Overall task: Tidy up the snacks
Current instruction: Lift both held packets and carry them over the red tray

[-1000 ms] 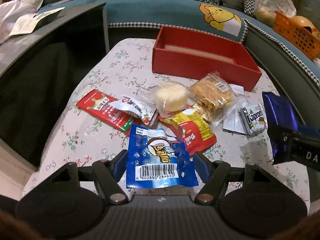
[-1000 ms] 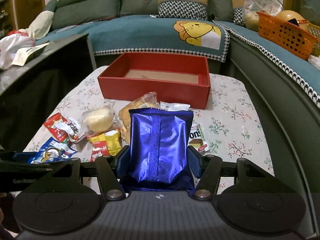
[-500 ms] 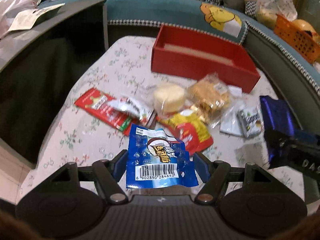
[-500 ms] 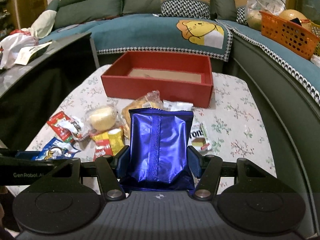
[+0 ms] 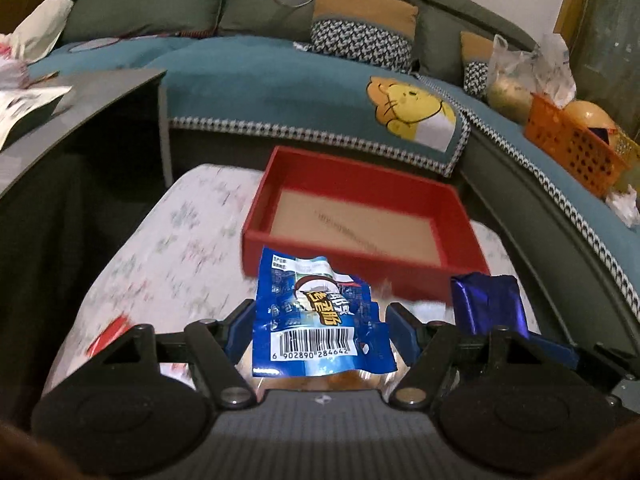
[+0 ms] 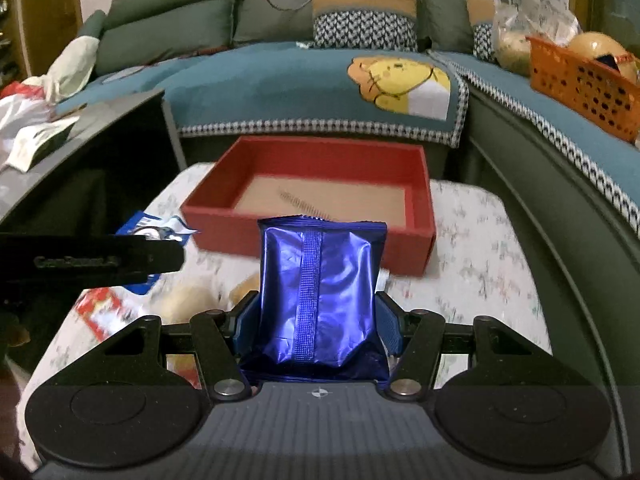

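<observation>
My left gripper [image 5: 320, 322] is shut on a light-blue snack packet with a barcode [image 5: 316, 316], held just in front of the red box [image 5: 360, 252]. My right gripper [image 6: 316, 320] is shut on a shiny dark-blue foil bag [image 6: 320, 292], held upright before the same red box [image 6: 312, 236], whose brown floor holds no snacks. The foil bag [image 5: 486, 306] also shows at the right in the left wrist view. The left gripper's body [image 6: 88, 262] and its packet [image 6: 156, 232] cross the left side of the right wrist view.
Blurred snacks lie on the floral tablecloth [image 6: 472, 240] below the grippers: a red packet [image 6: 100, 310] and pale buns [image 6: 188, 300]. A dark side table [image 5: 80, 100] stands left. A teal sofa [image 5: 280, 88] wraps behind and right, with an orange basket [image 5: 576, 152] on it.
Both grippers have moved forward and up toward the red box with their packets still held. The snack pile has slid beneath them and the box now looms closer.
</observation>
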Motion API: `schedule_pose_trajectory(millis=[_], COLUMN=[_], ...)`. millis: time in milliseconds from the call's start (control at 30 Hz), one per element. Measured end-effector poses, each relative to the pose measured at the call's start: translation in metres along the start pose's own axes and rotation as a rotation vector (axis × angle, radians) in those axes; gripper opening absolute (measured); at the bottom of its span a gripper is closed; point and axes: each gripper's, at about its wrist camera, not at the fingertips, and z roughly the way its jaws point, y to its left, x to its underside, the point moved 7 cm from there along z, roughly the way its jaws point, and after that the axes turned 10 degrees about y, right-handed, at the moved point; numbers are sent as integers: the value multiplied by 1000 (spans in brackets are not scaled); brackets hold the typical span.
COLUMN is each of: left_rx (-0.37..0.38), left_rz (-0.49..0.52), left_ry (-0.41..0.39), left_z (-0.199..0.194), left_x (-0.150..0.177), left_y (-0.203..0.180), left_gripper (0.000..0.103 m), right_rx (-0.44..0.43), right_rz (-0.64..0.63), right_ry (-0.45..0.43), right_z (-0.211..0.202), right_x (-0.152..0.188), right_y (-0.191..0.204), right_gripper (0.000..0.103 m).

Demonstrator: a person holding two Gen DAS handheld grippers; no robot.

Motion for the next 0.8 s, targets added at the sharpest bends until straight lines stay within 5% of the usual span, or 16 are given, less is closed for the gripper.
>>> schedule_pose_trajectory(millis=[800], left_rx=[-41], left_rz=[-2], left_ry=[-10], left_z=[99], left_x=[-88], left_y=[-18], left_gripper=[88], right_rx=[40], right_rz=[70], right_ry=[51], right_z=[85], right_x=[-84], right_y=[-30], right_gripper=[67])
